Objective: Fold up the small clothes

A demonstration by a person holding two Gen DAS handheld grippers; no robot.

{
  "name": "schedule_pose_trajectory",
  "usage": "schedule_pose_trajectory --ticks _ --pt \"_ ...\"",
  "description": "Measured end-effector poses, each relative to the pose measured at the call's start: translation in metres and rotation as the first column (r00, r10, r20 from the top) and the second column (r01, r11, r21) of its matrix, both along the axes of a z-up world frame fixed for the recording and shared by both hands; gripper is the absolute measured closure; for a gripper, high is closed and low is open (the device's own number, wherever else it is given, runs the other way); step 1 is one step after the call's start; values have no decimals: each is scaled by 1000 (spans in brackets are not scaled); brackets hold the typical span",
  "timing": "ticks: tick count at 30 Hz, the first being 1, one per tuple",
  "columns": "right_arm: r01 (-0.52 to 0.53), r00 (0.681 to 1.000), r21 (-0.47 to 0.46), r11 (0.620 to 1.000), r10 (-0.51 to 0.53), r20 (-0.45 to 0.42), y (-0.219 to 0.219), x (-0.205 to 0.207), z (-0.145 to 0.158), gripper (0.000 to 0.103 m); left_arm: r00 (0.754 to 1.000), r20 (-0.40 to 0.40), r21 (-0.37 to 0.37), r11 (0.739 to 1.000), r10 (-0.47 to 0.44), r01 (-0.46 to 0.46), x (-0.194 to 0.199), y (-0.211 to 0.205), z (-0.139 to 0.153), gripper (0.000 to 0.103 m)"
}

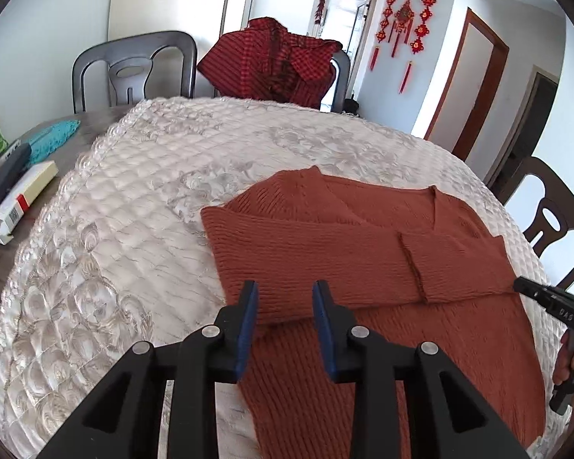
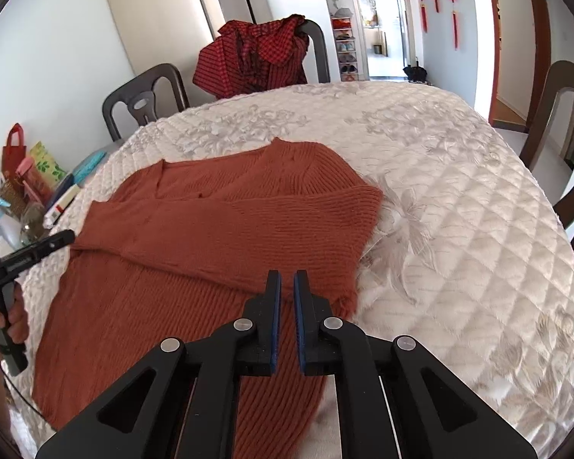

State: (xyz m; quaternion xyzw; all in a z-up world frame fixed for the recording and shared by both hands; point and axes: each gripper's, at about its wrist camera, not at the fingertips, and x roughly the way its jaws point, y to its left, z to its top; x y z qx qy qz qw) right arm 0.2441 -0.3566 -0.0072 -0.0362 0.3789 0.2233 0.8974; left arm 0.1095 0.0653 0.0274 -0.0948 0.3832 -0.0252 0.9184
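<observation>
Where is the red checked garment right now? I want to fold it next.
The red checked garment hangs over a chair back at the table's far edge, beyond the rust sweater, top centre in both wrist views.

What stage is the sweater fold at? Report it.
Done: both sleeves lie folded across the chest of the rust knit sweater on the quilted table cover. In hand: nothing; the left tool is open, the right tool nearly shut and empty. Left: folding the hem up.
</observation>
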Motion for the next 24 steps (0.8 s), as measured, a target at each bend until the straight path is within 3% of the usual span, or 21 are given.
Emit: schedule_pose_trajectory --ticks 3,17,20,21,24 --pt "7 999 1 1000 -7 -33 -2 8 -12 97 999 -30 4 1000 10 -10 4 2 -15 71" --pt "0 999 9 1000 0 -40 -4 4 -12 96 1000 -27 70 998 9 -7 -10 -6 -7 71" --pt "0 999 7 1000 1 -53 -5 -3 -10 79 1000 -27 71 997 0 2 -21 -8 -2 71" --pt "-11 998 12 1000 12 -58 -5 -8 -10 67 1000 -27 78 997 -3 5 -26 -9 -1 71" --pt "-29 998 8 1000 30 -58 -6 -19 -10 64 999 -35 92 996 -14 17 -37 -14 0 71"
